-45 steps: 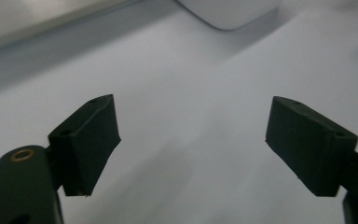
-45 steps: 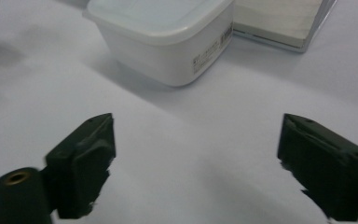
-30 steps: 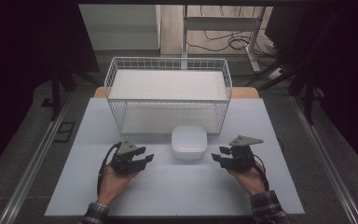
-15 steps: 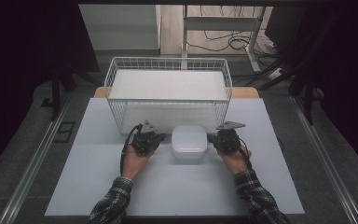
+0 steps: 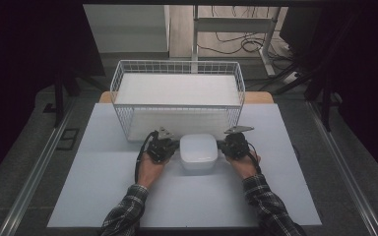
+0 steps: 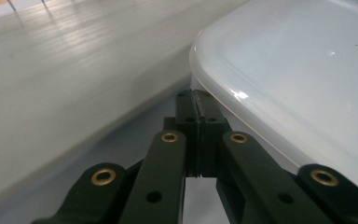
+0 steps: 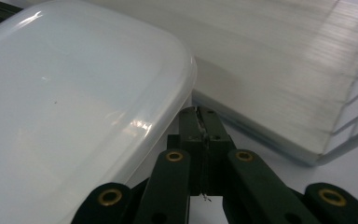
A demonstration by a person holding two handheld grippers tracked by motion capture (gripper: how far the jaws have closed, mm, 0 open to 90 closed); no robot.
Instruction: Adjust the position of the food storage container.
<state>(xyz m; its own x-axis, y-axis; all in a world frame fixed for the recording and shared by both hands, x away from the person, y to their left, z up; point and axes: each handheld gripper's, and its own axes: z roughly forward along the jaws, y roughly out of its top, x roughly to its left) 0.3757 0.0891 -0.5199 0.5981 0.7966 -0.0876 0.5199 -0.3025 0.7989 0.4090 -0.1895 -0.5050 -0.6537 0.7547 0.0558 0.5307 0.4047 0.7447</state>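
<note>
Plaid sleeves come in from the near edge of the desk (image 5: 103,196), one hand on each hand-held gripper. Left hand-held gripper (image 5: 163,147) sits just beside the left side of the white lidded container (image 5: 198,151); right hand-held gripper (image 5: 232,144) sits just beside its right side. The container lies between the two, on the white desk surface, centre of the desk, just in front of the wire basket (image 5: 177,66).

Left gripper view: black jaws pressed together, nothing between them, tips at the rounded corner of the container (image 6: 298,79), right under its rim; contact cannot be told. Right gripper view: jaws likewise together with nothing between, tips tucked at the container (image 7: 74,102) edge below the lid rim. Both pairs of jaws have just been closing, with nothing caught between them.

Beyond the container, the basket stands on the far half of the desk with a white liner (image 5: 177,88) inside; its near wall shows close behind the tips in both gripper views. Farther off, a floor with cables (image 5: 236,44) and a metal stand.
</note>
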